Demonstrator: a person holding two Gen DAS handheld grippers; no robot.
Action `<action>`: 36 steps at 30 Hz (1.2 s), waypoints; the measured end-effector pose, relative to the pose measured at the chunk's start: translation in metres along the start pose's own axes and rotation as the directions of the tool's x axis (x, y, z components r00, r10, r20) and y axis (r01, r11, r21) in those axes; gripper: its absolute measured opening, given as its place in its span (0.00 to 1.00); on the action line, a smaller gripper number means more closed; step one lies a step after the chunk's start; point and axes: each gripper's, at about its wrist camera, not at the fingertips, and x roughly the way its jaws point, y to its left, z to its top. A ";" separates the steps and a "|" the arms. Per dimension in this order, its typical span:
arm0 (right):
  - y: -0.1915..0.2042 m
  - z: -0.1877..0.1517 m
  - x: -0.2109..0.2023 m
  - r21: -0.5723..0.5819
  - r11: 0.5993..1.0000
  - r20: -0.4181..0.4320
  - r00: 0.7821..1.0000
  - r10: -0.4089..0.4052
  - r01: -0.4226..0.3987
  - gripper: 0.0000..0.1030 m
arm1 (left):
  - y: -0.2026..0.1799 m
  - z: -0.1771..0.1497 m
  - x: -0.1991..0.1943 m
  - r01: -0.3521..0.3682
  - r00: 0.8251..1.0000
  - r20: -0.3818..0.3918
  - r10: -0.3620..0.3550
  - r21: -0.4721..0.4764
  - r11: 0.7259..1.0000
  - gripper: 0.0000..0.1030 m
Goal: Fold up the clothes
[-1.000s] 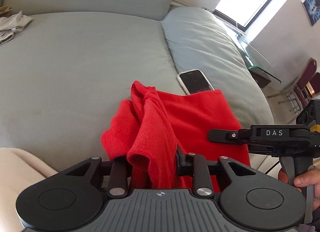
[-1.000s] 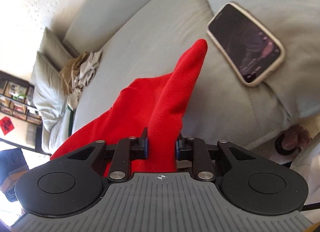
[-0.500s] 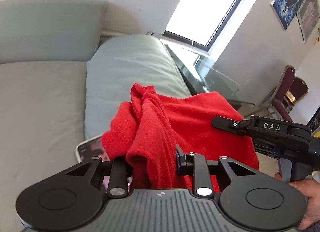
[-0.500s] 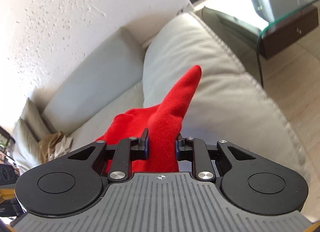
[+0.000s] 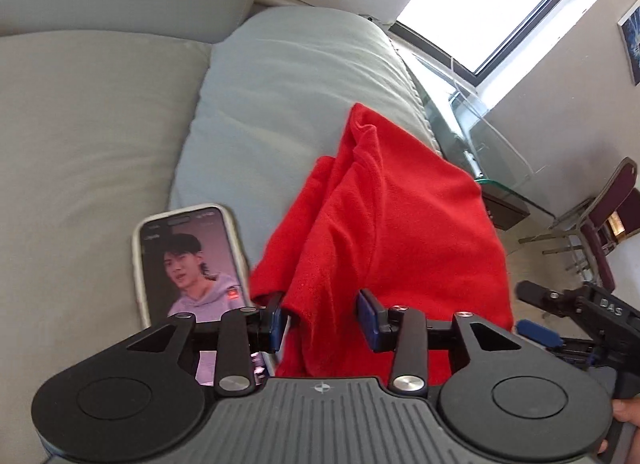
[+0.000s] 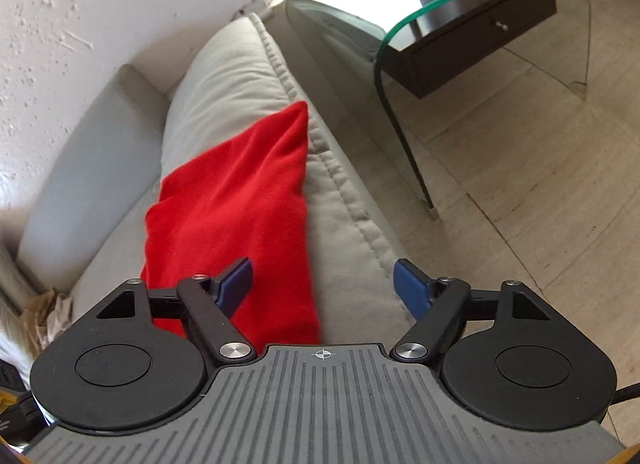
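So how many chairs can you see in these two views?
2, both at the far right of the left wrist view: one maroon chair beside the glass table, a second chair just behind it, partly cut off. Others may be hidden.

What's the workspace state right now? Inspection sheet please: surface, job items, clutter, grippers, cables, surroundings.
Surface: grey sofa, seat cushions and a padded armrest.
Job's things: red garment, bunched, lying over the armrest; only one seen.
Clutter: phone face up on the seat, screen lit, beside the garment; a crumpled pile at the sofa's far end, too small to identify.
Grippers: left gripper open, garment between its fingers but not pinched; right gripper open wide, garment lying past its left finger.
Cables: a dark lead at the right gripper's edge; nothing else seen.
Surroundings: glass side table, tiled floor, window, chairs.
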 end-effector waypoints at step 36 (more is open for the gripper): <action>0.047 -0.034 -0.033 -0.221 0.974 0.098 0.995 -0.020 0.042 0.31 | -0.079 0.043 0.020 -0.019 0.995 0.097 -0.022 0.401 0.916 0.27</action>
